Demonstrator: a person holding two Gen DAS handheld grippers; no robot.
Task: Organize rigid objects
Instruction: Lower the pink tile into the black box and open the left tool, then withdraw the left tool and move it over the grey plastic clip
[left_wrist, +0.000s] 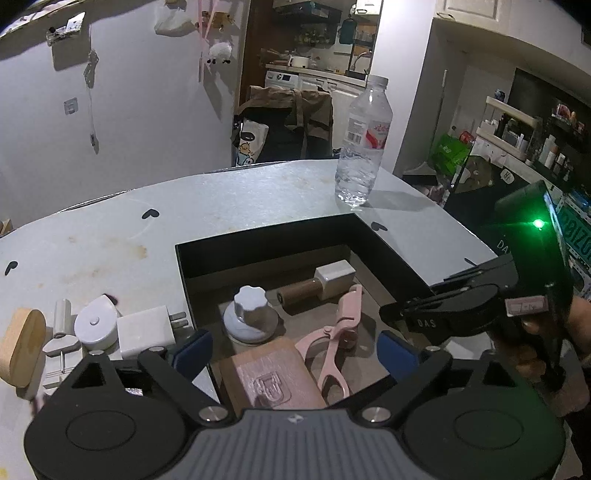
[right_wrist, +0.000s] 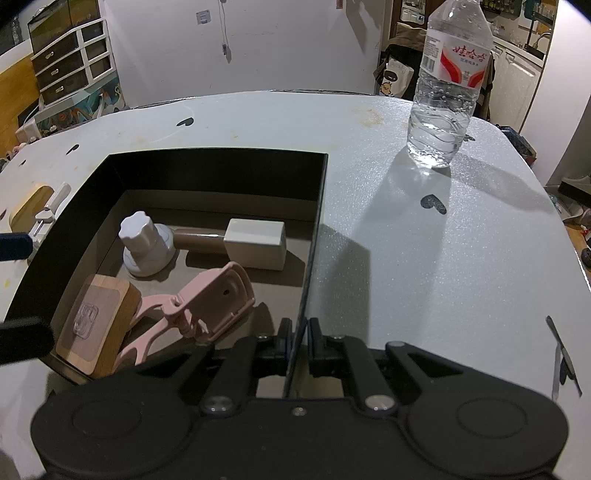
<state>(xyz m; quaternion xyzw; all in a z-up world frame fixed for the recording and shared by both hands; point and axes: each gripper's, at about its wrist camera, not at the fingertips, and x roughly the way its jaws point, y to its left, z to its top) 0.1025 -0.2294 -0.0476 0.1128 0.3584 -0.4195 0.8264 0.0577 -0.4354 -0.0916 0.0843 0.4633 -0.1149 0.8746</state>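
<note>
- A black open box (right_wrist: 221, 177) is seen on a pale grey table (right_wrist: 424, 240), its brown floor already holding several things.
- The right gripper (right_wrist: 297, 341) is closed narrowly on the box's right-hand wall; the thin black edge is pinched between its fingers (right_wrist: 316, 341), as the right wrist view shows.
- The left gripper (left_wrist: 295, 347) is held above the near part of the box, its blue-padded fingers (left_wrist: 397, 354) spread wide with nothing between them.
- Inside the box, a white knobbed suction piece (right_wrist: 146, 245) stands upright near the back, and just beside it a brown bottle with a white square cap (right_wrist: 255, 247) lies on its side.
- A pink clamp-like tool (right_wrist: 207, 306) lies toward the near side, its handle resting against a wooden block (right_wrist: 98, 325) with a clear hook on its face – the block sits in the near-left corner.
- Outside the box, on the table to its left in the left wrist view, a group is gathered: a white plug adapter (left_wrist: 146, 330), a round white tape measure (left_wrist: 94, 326), a small white clip piece (left_wrist: 62, 332) and a second wooden block (left_wrist: 22, 347).
- A clear water bottle (right_wrist: 448, 85) with a red-and-white label stands upright on the far right part of the table, well apart from the box.
- The right gripper's black body, with a green light lit, is seen at the right edge of the left wrist view.
</note>
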